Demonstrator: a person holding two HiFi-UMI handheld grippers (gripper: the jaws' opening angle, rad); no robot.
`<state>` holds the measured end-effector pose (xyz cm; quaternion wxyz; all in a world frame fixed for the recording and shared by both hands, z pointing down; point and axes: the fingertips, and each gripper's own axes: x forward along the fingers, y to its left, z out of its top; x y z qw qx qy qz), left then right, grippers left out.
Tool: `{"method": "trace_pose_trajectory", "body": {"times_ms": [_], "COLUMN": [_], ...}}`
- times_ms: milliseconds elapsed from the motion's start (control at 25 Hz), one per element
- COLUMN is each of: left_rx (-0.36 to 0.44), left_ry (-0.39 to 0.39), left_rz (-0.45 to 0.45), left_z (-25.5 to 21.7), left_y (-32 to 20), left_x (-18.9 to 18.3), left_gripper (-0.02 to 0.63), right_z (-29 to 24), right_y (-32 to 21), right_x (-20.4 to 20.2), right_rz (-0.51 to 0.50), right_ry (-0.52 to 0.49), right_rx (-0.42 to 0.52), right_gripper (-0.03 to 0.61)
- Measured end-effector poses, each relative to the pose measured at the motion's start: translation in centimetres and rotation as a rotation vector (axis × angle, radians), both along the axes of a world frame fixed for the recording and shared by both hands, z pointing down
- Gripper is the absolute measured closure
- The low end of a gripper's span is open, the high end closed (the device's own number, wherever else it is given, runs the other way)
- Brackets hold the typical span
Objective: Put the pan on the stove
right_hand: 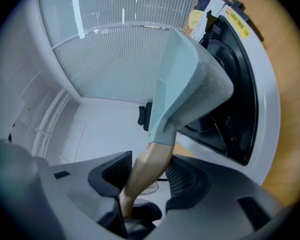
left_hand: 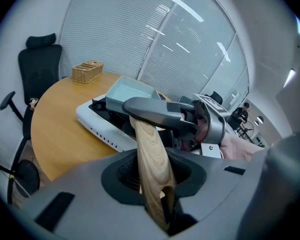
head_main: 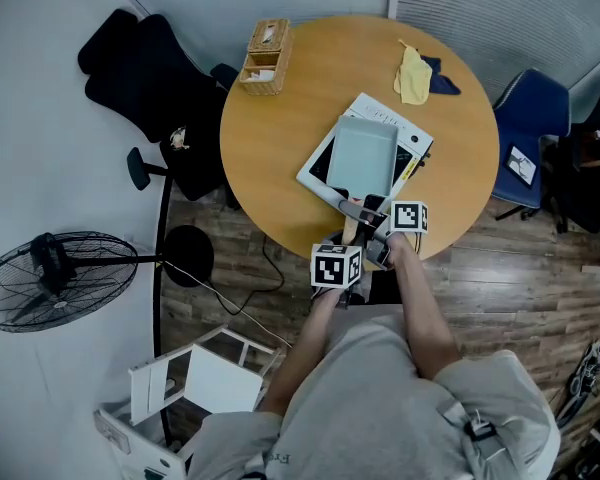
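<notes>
The wooden handle [left_hand: 149, 149] is clamped near its end by the left gripper [left_hand: 150, 176] and closer to the pan by the right gripper [right_hand: 142, 176], probably so that the long pan's weight is shared and held level. Beyond both sets of jaws, the pale pan [head_main: 366, 155] is held over the stove [head_main: 318, 176] on the round table [head_main: 280, 148]. Whether it is fully set down cannot be told. A basket [head_main: 265, 56] is seen at the far edge.

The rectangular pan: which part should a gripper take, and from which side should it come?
Take the wooden handle, coming from the table edge nearest the person. It juts past the stove toward that edge and fits between jaws; the left gripper and right gripper clamp it there.
</notes>
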<state>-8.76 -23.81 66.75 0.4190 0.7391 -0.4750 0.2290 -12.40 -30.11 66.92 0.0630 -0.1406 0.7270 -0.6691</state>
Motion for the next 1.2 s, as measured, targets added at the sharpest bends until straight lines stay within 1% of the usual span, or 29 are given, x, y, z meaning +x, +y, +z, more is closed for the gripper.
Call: {"method": "trace_pose_trajectory", "body": {"times_ms": [200, 520, 640, 920, 1200], "left_rx": [-0.007, -0.016, -0.016, -0.014, -0.027], "left_ry": [-0.004, 0.006, 0.010, 0.008, -0.001], "left_rz": [-0.002, -0.023, -0.029, -0.028, -0.019], "left_z": [0.3, 1.0, 1.1, 1.2, 1.7], "left_y": [-0.3, -0.7, -0.7, -0.8, -0.6], "left_x": [0.0, -0.1, -0.3, -0.6, -0.6], "left_gripper": [0.509, 0.509, 0.509, 0.509, 0.509], "right_z": [0.2, 1.3, 1.3, 1.3, 1.8], "right_y": [-0.3, -0.5, -0.6, -0.7, -0.4], "right_x": [0.0, 0.0, -0.4, -0.6, -0.3], "right_rz": [-0.006, -0.010, -0.006, -0.004, -0.007], "right_ry": [-0.005, 0.042, 0.025, 0.033, 0.097], "right_rx": [-0.007, -0.014, -0.014, -0.006, -0.006], "right_gripper": [0.367, 0.367, 0.367, 0.368, 0.364]}}
